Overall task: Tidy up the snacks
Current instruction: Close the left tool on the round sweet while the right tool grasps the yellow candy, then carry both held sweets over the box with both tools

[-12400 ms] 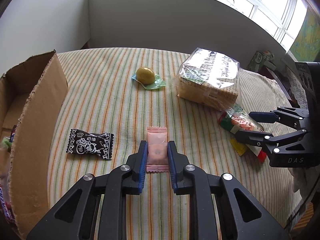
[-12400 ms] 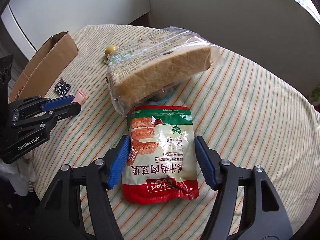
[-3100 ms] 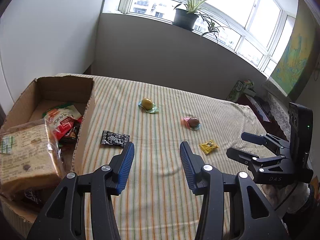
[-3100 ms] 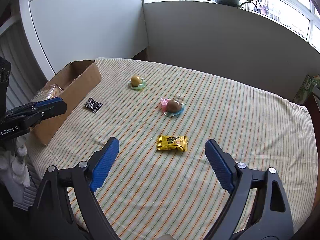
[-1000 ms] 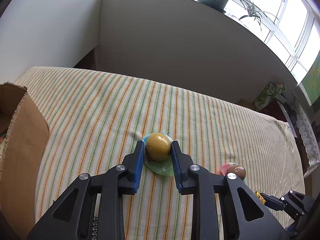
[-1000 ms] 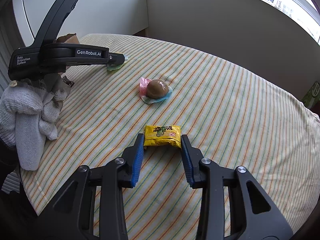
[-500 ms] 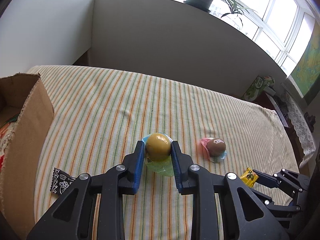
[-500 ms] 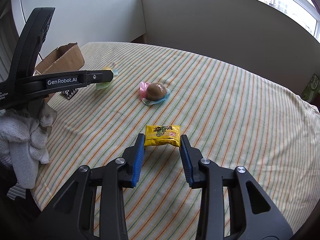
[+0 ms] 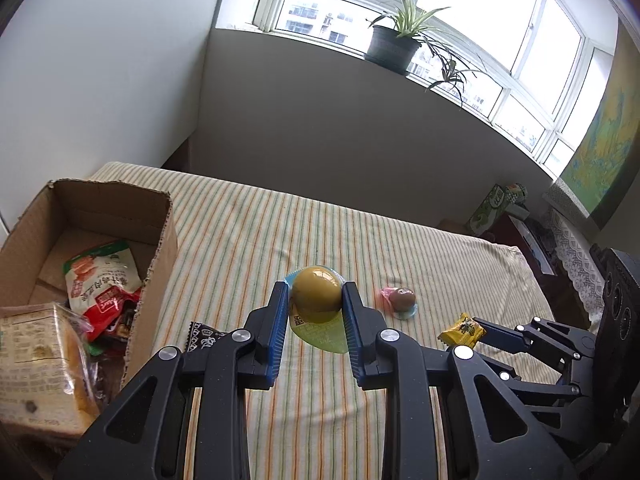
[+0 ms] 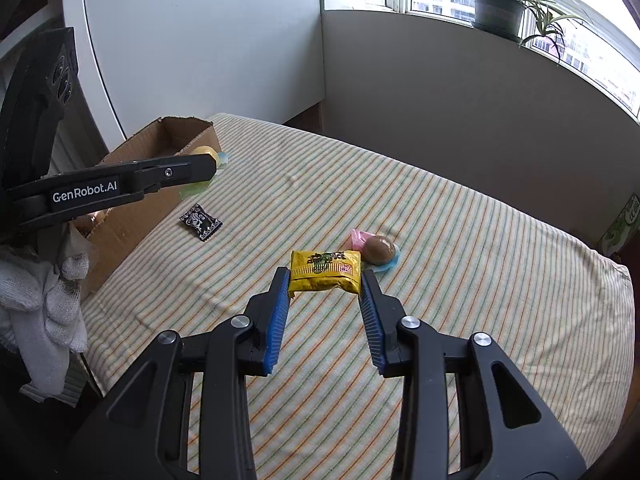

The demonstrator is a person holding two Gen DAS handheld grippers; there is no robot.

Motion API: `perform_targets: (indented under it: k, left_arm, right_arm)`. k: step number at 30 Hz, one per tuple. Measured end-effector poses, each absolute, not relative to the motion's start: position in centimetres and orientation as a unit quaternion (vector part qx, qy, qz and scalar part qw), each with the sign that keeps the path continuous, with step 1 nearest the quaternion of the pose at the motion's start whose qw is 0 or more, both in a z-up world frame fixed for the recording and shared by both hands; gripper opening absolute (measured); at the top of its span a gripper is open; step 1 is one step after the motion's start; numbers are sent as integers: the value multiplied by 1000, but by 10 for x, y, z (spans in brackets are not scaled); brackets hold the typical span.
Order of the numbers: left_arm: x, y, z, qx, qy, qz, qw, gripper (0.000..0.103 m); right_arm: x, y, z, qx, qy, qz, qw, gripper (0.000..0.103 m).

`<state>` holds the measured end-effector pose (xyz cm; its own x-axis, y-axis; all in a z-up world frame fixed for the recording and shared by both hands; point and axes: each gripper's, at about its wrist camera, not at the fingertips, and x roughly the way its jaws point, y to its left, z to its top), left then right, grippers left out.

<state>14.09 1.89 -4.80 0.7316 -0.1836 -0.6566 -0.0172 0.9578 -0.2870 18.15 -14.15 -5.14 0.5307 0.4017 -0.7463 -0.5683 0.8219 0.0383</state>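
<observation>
My left gripper (image 9: pixel 315 300) is shut on a yellow jelly cup (image 9: pixel 316 294) with a green foil lid and holds it above the striped cloth, just right of the cardboard box (image 9: pixel 158 216). My right gripper (image 10: pixel 325 280) is shut on a yellow candy packet (image 10: pixel 325 270), lifted off the cloth; the packet also shows in the left wrist view (image 9: pixel 462 330). A brown jelly cup (image 10: pixel 378 250) with pink and blue wrapping and a black candy packet (image 10: pixel 201 220) lie on the cloth. The box holds a red pouch (image 9: pixel 102 276) and wrapped bread (image 9: pixel 36 364).
The table wears a striped cloth (image 10: pixel 460 272). A grey wall runs behind it, with a potted plant (image 9: pixel 394 50) on the sill. A green carton (image 9: pixel 494 208) stands beyond the far right edge. The person's gloved hand (image 10: pixel 44 312) is at left.
Both grippers have lifted with their snacks. The left one has drawn back toward the box with the yellow jelly cup; the right one has raised the yellow packet off the cloth.
</observation>
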Motion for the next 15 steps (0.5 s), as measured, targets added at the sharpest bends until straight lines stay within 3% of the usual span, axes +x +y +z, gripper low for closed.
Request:
perform_targets:
  k: [15]
  left_arm:
    - [115, 118, -15, -158, 342, 19, 926, 25]
  right_arm:
    - [176, -34, -12, -124, 363, 358, 851, 36]
